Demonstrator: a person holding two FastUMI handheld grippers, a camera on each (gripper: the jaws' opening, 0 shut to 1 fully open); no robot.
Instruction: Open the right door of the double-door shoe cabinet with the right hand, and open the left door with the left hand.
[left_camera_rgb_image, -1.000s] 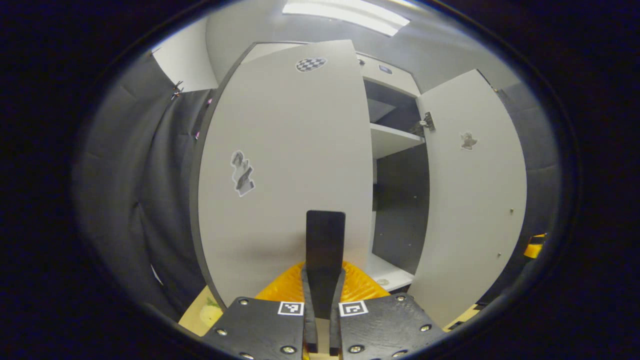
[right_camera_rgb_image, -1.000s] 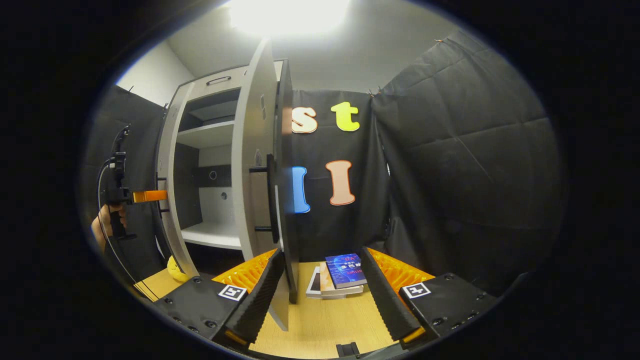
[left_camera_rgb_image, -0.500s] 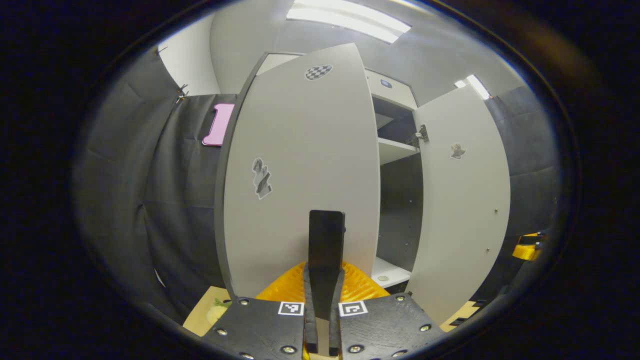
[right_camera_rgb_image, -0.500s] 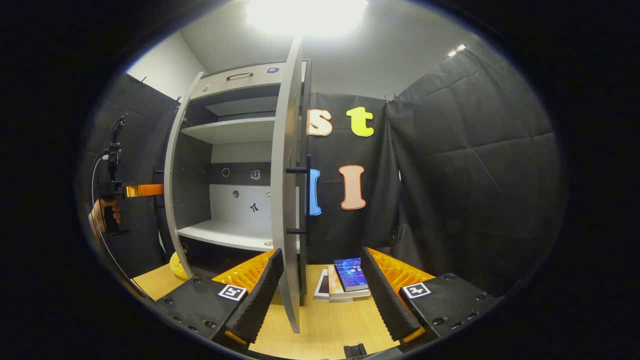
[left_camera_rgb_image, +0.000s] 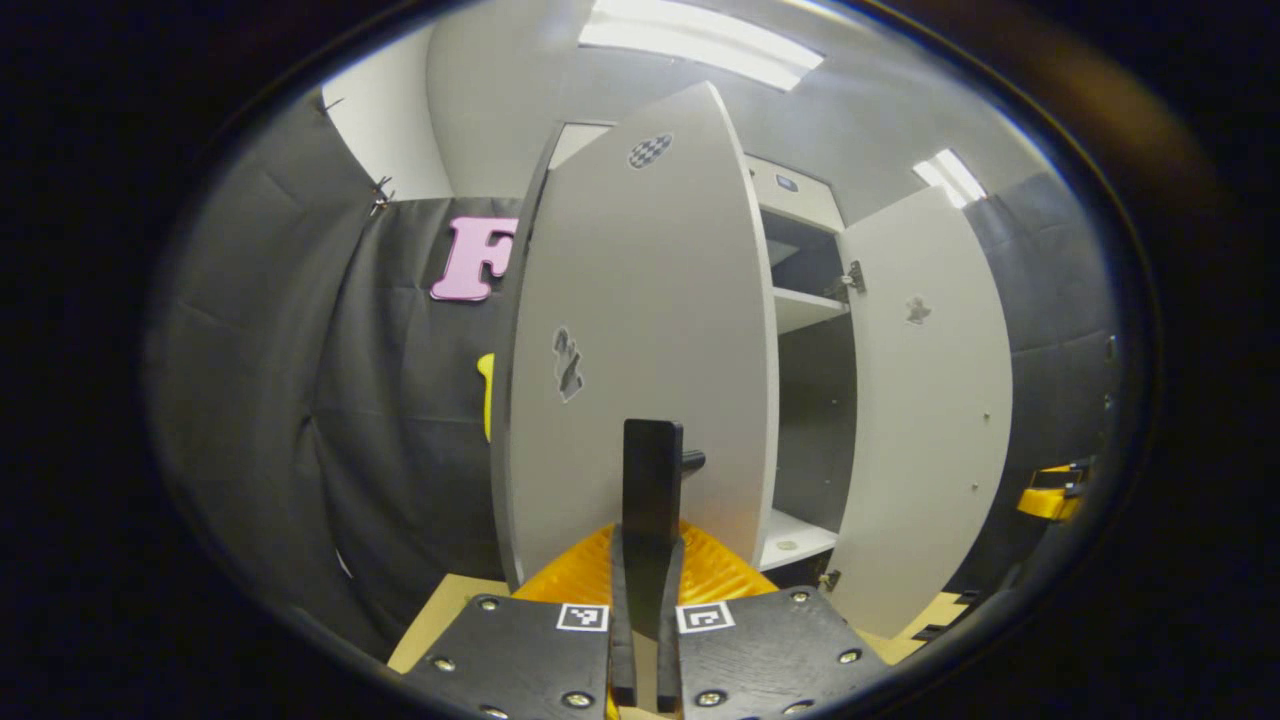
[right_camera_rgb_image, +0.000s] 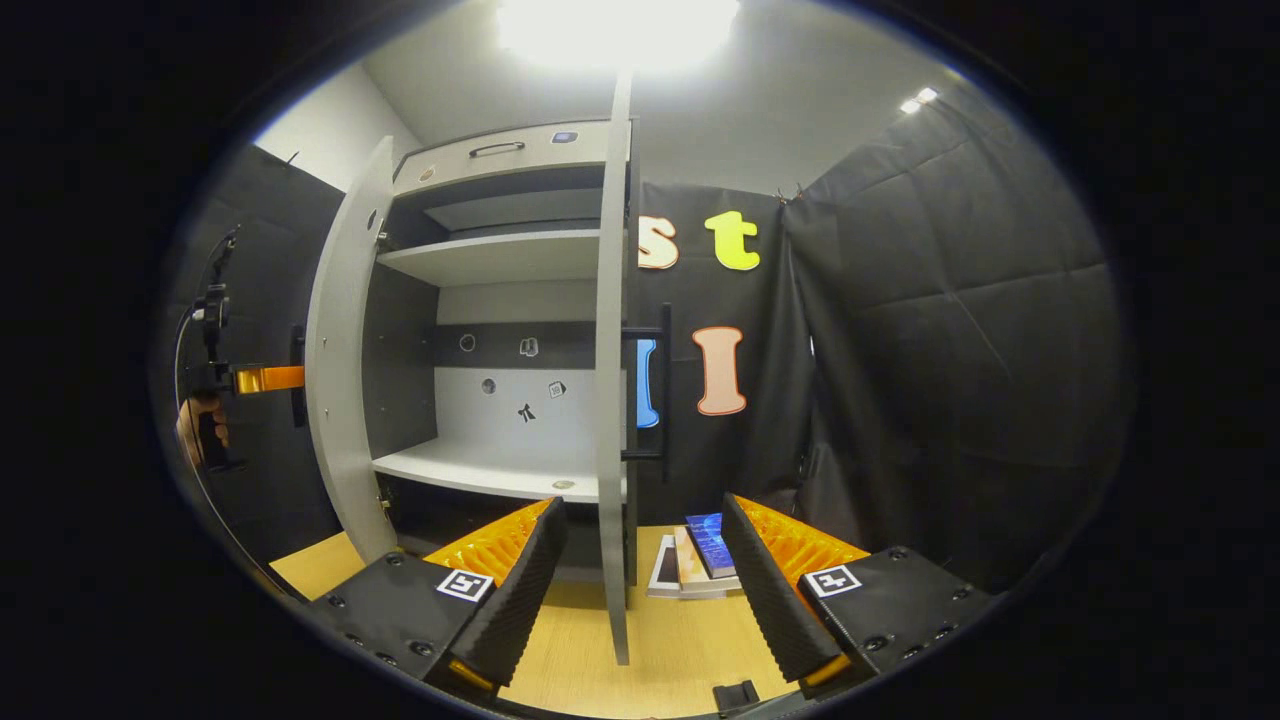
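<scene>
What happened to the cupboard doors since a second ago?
The left door swung wider, pulled by the left claw, which stays shut on its handle. The right door looks the same, and the right claw stays open around its edge.

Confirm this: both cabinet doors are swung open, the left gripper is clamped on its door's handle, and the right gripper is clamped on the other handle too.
Not quite. The right gripper is open, its fingers spread either side of the right door edge without gripping the handle, as the right gripper view shows. The rest stands: both doors open, left gripper shut on its handle.
</scene>
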